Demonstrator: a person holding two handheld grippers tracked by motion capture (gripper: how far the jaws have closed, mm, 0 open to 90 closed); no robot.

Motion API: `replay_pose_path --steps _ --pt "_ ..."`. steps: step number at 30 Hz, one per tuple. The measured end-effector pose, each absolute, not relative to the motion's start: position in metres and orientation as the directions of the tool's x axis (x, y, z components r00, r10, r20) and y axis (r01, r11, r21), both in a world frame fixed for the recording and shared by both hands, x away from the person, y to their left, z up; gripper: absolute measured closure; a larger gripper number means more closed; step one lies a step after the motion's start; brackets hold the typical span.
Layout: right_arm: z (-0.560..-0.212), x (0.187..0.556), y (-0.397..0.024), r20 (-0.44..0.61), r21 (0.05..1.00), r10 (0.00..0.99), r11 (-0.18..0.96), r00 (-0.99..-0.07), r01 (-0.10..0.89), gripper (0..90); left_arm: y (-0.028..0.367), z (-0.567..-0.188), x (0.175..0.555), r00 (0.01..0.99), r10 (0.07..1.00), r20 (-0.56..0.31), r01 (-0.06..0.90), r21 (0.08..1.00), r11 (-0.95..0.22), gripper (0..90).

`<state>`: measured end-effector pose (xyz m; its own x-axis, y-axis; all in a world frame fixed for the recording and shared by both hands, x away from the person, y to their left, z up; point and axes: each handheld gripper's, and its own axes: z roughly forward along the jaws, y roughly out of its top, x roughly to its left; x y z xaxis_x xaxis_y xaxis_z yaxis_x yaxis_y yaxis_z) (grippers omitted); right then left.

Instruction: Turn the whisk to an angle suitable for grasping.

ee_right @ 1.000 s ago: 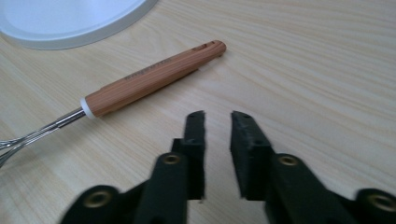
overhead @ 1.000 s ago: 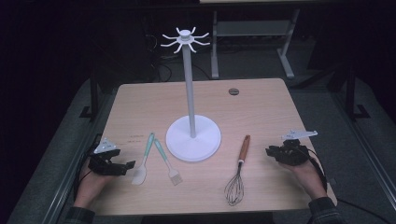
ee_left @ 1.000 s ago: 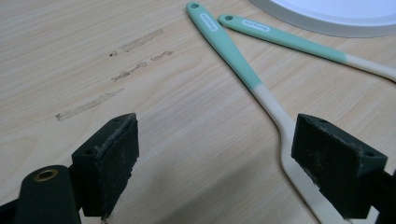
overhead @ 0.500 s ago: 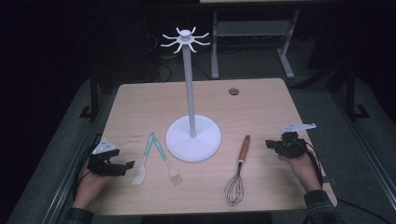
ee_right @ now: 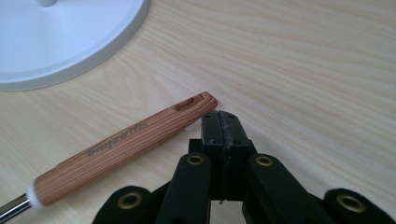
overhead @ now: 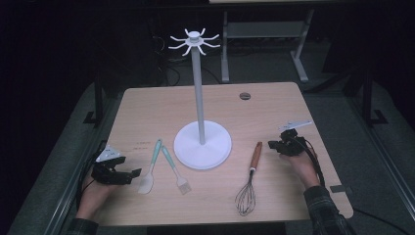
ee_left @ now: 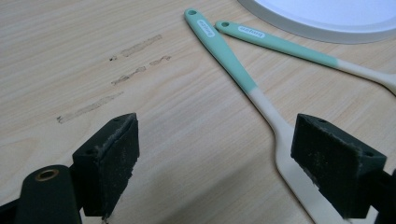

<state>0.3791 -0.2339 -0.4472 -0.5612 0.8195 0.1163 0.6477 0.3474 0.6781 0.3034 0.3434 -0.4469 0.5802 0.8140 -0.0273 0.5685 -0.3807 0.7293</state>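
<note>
A white hook stand (overhead: pixel 202 145) rises from mid-table. Left of its base lie a teal-handled spatula (overhead: pixel 149 169) and a teal-handled brush (overhead: pixel 175 169). My left gripper (overhead: pixel 131 174) rests at the table's left edge, open and pointing at the spatula. In the left gripper view its jaws (ee_left: pixel 224 156) stand wide with the spatula's blade (ee_left: pixel 285 140) by the right one. A whisk with a wooden handle (overhead: pixel 255 154) lies right of the base. My right gripper (overhead: pixel 272 145) is shut and empty. Its tips (ee_right: pixel 223 123) sit just beside the handle's end (ee_right: pixel 130 144).
The stand's round base (ee_right: pixel 60 42) lies close beyond the whisk handle, and its rim (ee_left: pixel 327 16) is just past the two teal handles. A small dark disc (overhead: pixel 244 96) sits at the far right of the table. Table legs and cables stand behind.
My right gripper has moved left and away from the person, up to the end of the whisk handle. The left gripper has stayed in place.
</note>
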Motion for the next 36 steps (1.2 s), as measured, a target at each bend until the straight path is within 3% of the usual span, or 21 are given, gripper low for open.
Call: replay_pose_path --steps 36 --pt "-0.462 0.401 -0.172 0.116 0.657 0.762 0.423 -0.638 0.625 90.0 0.344 -0.447 0.303 0.577 0.817 -0.023 0.569 0.729 -0.381 15.1"
